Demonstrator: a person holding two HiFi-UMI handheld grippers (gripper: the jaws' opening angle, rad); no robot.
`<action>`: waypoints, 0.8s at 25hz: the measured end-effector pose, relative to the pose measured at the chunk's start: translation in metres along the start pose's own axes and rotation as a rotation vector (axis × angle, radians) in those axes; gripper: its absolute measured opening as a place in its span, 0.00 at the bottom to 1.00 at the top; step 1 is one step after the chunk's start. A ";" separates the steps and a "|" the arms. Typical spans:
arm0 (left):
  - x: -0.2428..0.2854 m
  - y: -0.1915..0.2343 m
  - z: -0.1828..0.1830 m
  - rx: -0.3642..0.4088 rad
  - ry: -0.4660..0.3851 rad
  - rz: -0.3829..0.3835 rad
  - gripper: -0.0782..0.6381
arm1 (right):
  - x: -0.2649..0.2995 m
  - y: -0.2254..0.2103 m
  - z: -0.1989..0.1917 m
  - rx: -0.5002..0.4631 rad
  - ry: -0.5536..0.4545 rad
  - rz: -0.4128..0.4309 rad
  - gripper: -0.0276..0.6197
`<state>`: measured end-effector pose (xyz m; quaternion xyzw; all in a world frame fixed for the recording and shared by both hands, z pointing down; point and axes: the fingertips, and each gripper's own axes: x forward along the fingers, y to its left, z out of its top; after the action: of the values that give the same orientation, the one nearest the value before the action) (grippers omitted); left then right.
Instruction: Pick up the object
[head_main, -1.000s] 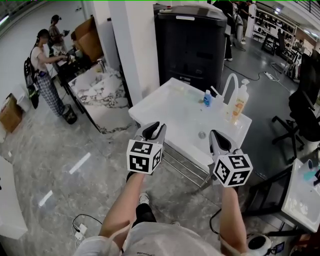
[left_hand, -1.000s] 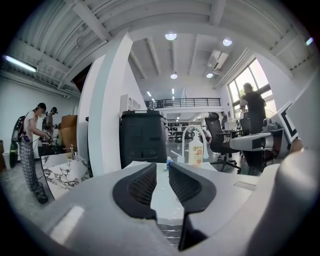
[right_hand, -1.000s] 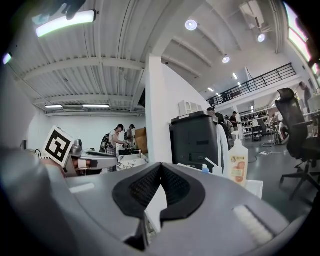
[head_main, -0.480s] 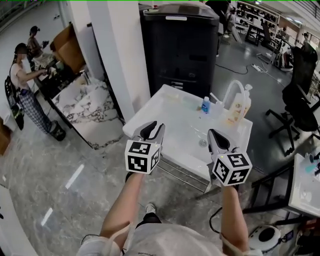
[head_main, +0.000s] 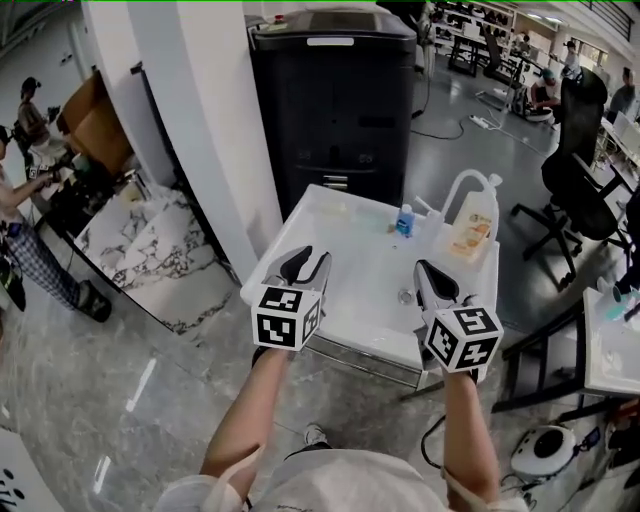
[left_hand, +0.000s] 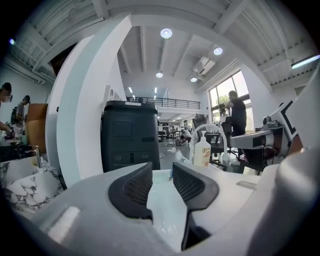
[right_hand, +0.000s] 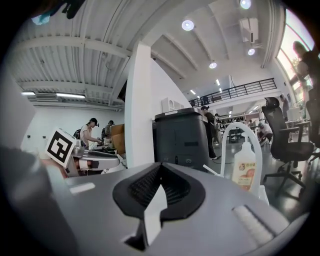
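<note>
Both tools hover side by side over the near edge of the white sink tabletop, each held out on a bare forearm. The left tool is released: its two dark ribbed jaws stand apart with only the pale basin surface showing through the gap, and they have just been opening, with nothing between them. The right tool is clenched, its jaw tips meeting and nothing caught in them. Which thing the task means cannot be told, but two loose items stand at the far side of the tabletop, well ahead of both tools: a small blue bottle and, to its right, a pump bottle with an orange label. The pump bottle stands just beside the white arched faucet, and the blue bottle is near it on the left. A drain sits in the basin, near the right tool's jaws. Behind the tabletop stands a tall black cabinet, with a white pillar to its left.
</note>
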<state>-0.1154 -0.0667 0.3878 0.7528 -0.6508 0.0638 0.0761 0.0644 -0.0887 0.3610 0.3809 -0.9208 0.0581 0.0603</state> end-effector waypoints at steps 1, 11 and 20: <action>0.003 0.005 0.000 0.001 0.000 -0.011 0.29 | 0.004 0.002 0.001 0.000 -0.001 -0.012 0.04; 0.035 0.030 0.000 0.013 0.007 -0.127 0.34 | 0.030 0.008 0.003 0.011 -0.009 -0.115 0.04; 0.055 0.030 0.001 0.036 0.016 -0.183 0.37 | 0.036 0.001 0.001 0.016 -0.013 -0.158 0.04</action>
<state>-0.1369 -0.1246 0.3989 0.8097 -0.5775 0.0744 0.0731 0.0382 -0.1130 0.3651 0.4531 -0.8878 0.0583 0.0557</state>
